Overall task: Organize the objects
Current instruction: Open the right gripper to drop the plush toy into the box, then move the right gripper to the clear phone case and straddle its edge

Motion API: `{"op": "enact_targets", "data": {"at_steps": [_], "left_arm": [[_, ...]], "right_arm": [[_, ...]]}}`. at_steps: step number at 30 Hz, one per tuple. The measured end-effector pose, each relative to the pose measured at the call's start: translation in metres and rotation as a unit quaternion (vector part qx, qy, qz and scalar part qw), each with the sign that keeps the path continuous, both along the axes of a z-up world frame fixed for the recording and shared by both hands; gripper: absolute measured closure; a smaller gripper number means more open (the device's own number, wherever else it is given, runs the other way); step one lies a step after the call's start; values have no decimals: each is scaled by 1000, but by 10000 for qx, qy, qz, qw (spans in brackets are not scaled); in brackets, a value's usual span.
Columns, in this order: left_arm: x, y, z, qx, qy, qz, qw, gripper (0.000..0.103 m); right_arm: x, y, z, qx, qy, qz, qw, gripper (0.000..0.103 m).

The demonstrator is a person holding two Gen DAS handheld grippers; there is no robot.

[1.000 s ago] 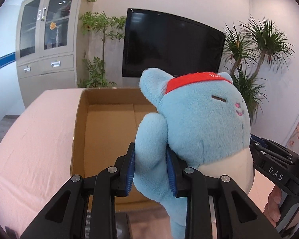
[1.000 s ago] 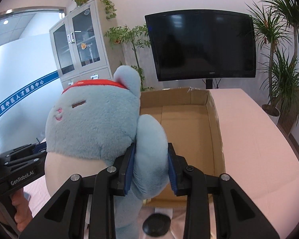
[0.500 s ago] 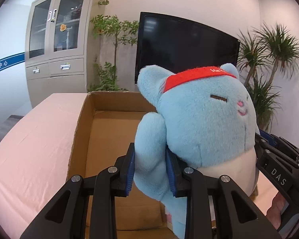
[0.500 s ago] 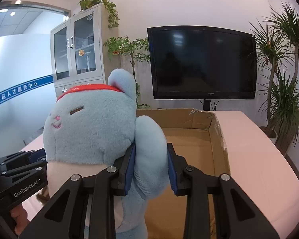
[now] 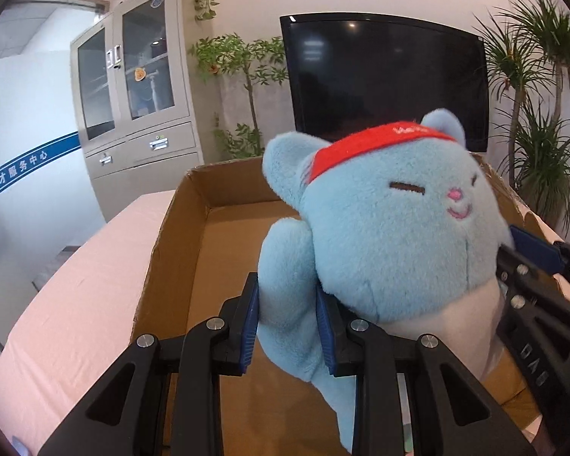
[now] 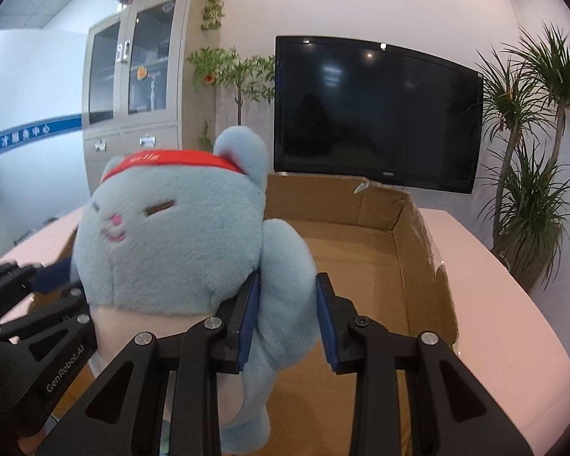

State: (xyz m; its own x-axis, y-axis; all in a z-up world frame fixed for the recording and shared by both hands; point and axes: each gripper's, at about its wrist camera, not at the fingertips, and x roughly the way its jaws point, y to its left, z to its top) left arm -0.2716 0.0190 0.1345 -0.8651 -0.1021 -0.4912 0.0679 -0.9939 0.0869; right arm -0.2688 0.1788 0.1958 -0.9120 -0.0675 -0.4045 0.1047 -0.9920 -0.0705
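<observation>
Left gripper: clamped on one arm of the plush cat, sharing the load.
Plush cat: hangs upright between both tongs, over the open cardboard box, likely bound inside.
Right gripper: pinching the other arm, which keeps the toy level.
Table: pink, bearing the box.

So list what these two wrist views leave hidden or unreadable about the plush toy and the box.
- Plush toy legs: both views, cut off by the bottom edge and the grippers.
- Cardboard box floor under the toy: both views, blocked by its body, so contact cannot be told.
- Box near wall: both views, behind the left gripper and right gripper.
- Red headband lettering: too small and blurred.
</observation>
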Motion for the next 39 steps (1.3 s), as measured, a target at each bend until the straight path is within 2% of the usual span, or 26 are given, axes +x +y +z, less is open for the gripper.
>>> {"op": "enact_targets", "data": {"at_steps": [2, 4, 5, 6, 7, 9, 10, 11, 14, 17, 19, 21, 23, 27, 33, 35, 37, 39], "left_arm": [[-8, -2, -4, 10, -169, 46, 9998, 75], [-20, -2, -13, -146, -586, 120, 9981, 70], [-25, -4, -14, -200, -723, 120, 9971, 69], [-24, -5, -12, -217, -742, 149, 9969, 69], [-21, -8, -7, -179, -653, 214, 9975, 69], [-11, -13, 10, -22, -473, 212, 9987, 56], [-3, -15, 22, 98, -404, 103, 9991, 38], [5, -17, 29, 171, -370, 24, 9992, 28], [32, -18, 55, 290, -299, -362, 9985, 22], [47, -21, 70, 602, -407, -745, 9946, 19], [49, -19, 73, 784, -637, -1157, 9881, 19], [47, -14, 70, 966, -917, -1497, 9797, 19], [47, -2, 62, 916, -1273, -1885, 9695, 19], [63, 40, 51, 570, -1671, -2585, 9497, 19], [85, 87, 39, 108, -1896, -3339, 9233, 19], [93, 99, 36, -7, -1955, -3433, 9186, 19], [98, 108, 33, -89, -1955, -3507, 9158, 19], [100, 114, 34, -154, -1983, -3555, 9133, 19]], "right_arm": [[-3, -4, -4, 130, -93, 9, 9999, 74], [-6, -9, -5, 253, -304, 70, 9992, 65], [-7, -10, -6, 246, -430, 151, 9987, 46], [-6, -10, -6, 201, -454, 204, 9986, 33], [-3, -8, -4, 109, -416, 263, 9987, 32], [0, -5, 5, -8, -421, 242, 9988, 32], [2, -3, 11, -45, -463, 214, 9987, 32], [5, 1, 18, -133, -484, 231, 9985, 30], [13, 11, 37, -472, -606, 285, 9966, 30], [28, 24, 63, -878, -721, 388, 9928, 29], [40, 30, 68, -1037, -682, 405, 9914, 25], [45, 33, 63, -1078, -907, 364, 9894, 23], [51, 36, 55, -823, -1307, 437, 9870, 23], [87, 45, 35, -216, -1503, 251, 9881, 23], [140, 80, -43, -37, -2407, 790, 9674, 23], [147, 86, -71, 126, -2611, 745, 9624, 23], [148, 86, -92, 466, -2648, 661, 9609, 23], [146, 88, -110, 584, -2741, 673, 9576, 23]]}}
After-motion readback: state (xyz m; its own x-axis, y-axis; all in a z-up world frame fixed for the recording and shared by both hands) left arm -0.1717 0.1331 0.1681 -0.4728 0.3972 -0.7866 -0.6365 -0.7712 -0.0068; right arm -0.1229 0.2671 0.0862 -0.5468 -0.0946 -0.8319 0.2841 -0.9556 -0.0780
